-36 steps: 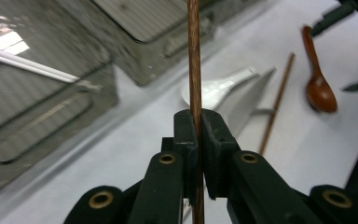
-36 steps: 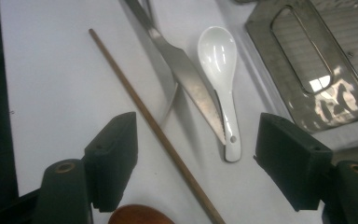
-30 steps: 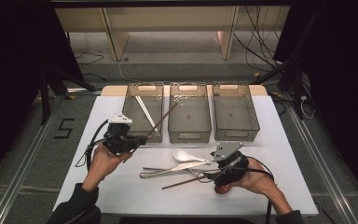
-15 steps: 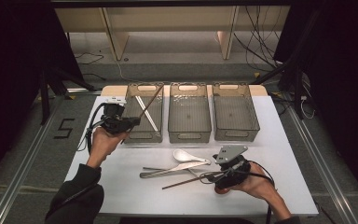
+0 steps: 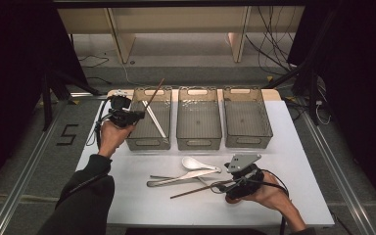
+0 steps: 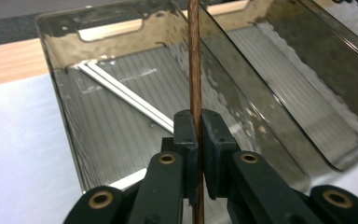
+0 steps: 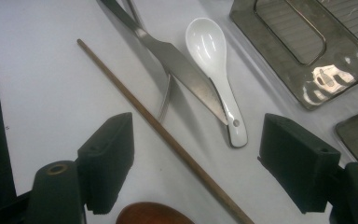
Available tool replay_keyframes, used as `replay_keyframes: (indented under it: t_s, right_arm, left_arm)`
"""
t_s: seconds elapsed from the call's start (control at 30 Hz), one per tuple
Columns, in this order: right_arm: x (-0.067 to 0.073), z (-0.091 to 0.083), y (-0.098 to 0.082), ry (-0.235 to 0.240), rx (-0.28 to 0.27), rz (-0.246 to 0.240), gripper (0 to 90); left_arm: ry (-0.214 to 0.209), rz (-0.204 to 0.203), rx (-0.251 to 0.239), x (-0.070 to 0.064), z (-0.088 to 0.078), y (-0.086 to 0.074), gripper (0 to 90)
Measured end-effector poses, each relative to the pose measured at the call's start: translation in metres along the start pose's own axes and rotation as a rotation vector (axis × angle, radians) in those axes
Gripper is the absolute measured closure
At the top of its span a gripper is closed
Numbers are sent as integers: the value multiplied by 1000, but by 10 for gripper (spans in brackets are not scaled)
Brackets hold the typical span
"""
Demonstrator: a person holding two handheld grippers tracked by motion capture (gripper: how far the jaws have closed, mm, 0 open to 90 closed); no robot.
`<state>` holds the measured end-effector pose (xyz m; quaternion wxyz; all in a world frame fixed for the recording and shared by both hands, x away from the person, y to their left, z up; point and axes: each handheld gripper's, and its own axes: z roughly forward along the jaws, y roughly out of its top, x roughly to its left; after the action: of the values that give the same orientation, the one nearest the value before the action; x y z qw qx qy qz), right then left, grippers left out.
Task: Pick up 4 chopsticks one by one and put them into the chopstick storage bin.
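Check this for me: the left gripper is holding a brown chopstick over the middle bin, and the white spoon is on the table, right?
Not quite. The left gripper holds the brown chopstick over the left bin, not the middle one, as the high view shows. The white spoon is on the table.

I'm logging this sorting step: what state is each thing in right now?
Left gripper: shut on the brown chopstick.
Brown chopstick: held upright over the left bin.
Left bin: holds pale chopsticks.
Middle bin: empty.
Right bin: empty.
Right gripper: open, above the table.
Second brown chopstick: lying on the table.
White spoon: lying bowl up.
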<state>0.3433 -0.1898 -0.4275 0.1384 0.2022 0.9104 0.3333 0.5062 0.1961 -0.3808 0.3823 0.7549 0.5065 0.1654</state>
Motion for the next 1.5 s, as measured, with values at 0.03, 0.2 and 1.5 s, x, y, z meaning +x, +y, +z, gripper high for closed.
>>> replay_keyframes:
  t_s: [0.03, 0.2, 1.5]
  right_arm:
    - [0, 0, 0, 1, -1, 0, 270]
    - [0, 0, 0, 1, -2, -1, 270]
    - [-6, -4, 2, -8, 22, -19, 270]
  left_arm:
    - [4, -5, -1, 1, 2, 1, 849]
    - [11, -2, 13, 5, 13, 2, 849]
    - [-147, -73, -81, -22, -33, -31, 293]
